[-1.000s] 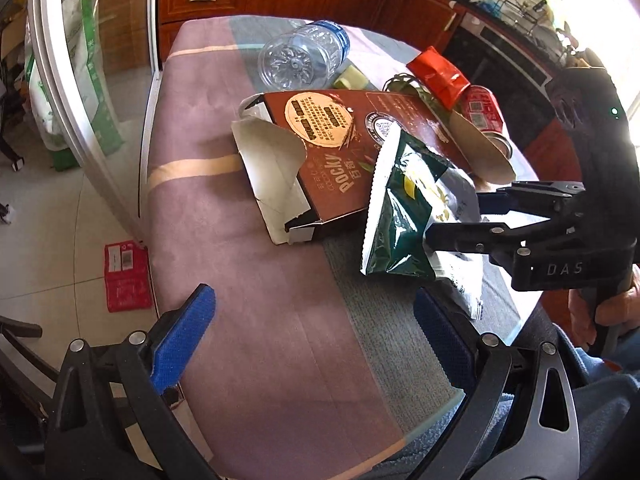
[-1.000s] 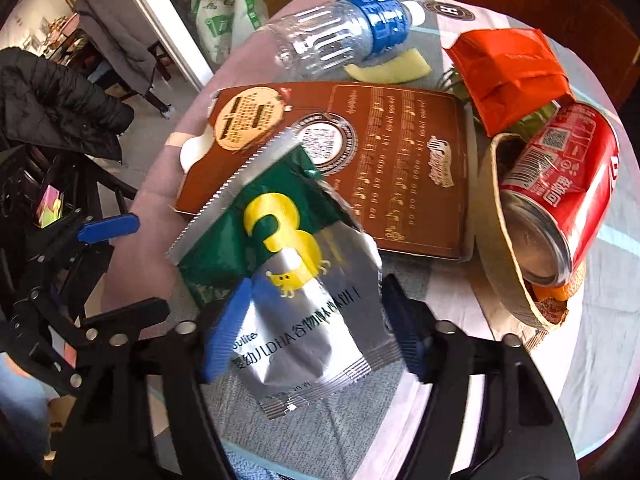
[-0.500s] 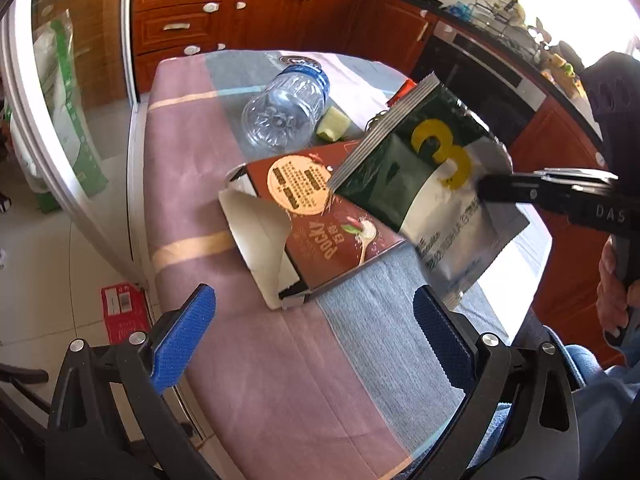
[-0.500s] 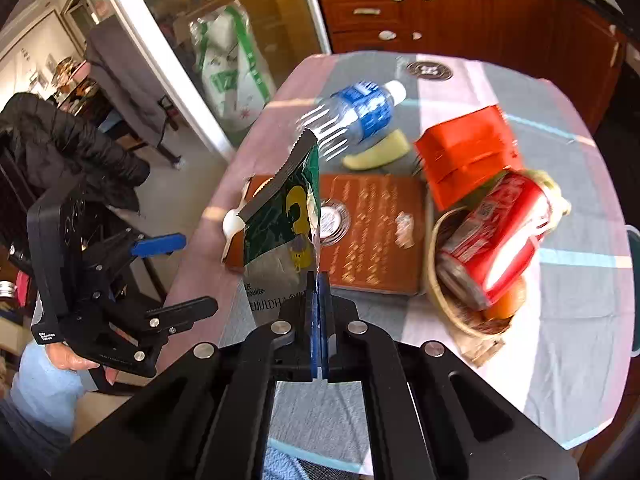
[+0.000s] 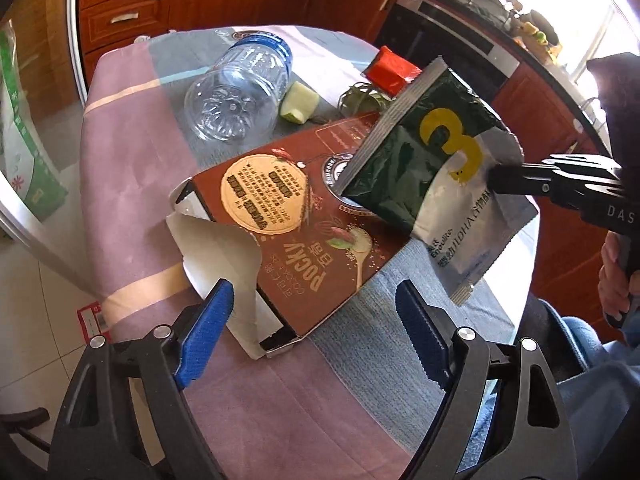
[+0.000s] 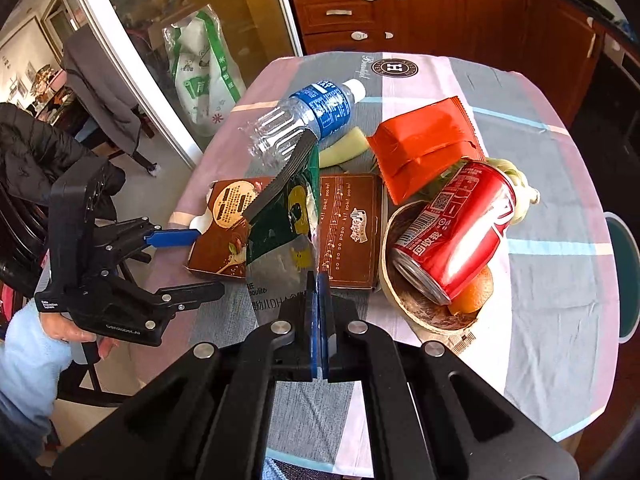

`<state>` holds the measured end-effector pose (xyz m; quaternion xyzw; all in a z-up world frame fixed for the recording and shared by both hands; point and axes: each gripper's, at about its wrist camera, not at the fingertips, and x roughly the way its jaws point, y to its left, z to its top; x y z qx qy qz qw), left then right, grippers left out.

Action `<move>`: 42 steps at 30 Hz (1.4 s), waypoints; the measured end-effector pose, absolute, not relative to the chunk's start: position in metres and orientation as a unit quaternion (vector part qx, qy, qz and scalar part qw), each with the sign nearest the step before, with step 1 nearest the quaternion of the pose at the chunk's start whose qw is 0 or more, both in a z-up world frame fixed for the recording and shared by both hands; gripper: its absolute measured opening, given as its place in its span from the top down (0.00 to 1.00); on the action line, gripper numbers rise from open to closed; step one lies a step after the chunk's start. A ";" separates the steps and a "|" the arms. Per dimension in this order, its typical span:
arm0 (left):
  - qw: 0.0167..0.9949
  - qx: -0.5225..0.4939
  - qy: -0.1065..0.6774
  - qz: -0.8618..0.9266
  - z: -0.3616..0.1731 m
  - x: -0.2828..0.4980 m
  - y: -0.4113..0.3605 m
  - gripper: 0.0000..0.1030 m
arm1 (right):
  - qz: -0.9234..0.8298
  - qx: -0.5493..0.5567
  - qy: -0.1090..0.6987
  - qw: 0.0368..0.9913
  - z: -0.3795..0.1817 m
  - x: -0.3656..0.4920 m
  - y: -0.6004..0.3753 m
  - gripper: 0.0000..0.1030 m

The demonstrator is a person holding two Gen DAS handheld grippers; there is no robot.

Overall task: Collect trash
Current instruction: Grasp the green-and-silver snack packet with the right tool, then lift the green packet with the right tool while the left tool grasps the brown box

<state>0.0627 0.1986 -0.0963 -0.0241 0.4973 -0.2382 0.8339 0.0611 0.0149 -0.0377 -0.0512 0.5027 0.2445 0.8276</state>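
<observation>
We see the left gripper [image 5: 308, 330], jaws wide but closing, nothing between them, by the Pocky box [image 5: 304, 224] flap. Bottle [image 5: 236, 92] at 11 o'clock, red can [image 6: 456, 232] at 3 remain. The right gripper [image 6: 318, 304], clamped tight, holds the green pouch [image 6: 280, 240] aloft. No bin visible, probably off-frame.

"POCKY" on box [image 5: 304, 240]; "3" on pouch [image 5: 432, 168]
</observation>
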 end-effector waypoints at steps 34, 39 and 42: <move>0.861 0.015 0.450 -0.237 -0.071 -0.021 0.158 0.63 | 0.261 -0.069 0.538 0.799 -0.066 0.035 0.022 0.98; 0.873 -0.013 0.434 -0.222 -0.049 -0.037 0.165 0.72 | 0.267 -0.055 0.502 0.821 -0.037 0.031 0.014 0.98; 0.873 -0.033 0.436 -0.218 -0.043 -0.039 0.162 0.93 | 0.263 -0.037 0.493 0.828 -0.025 0.033 0.003 0.98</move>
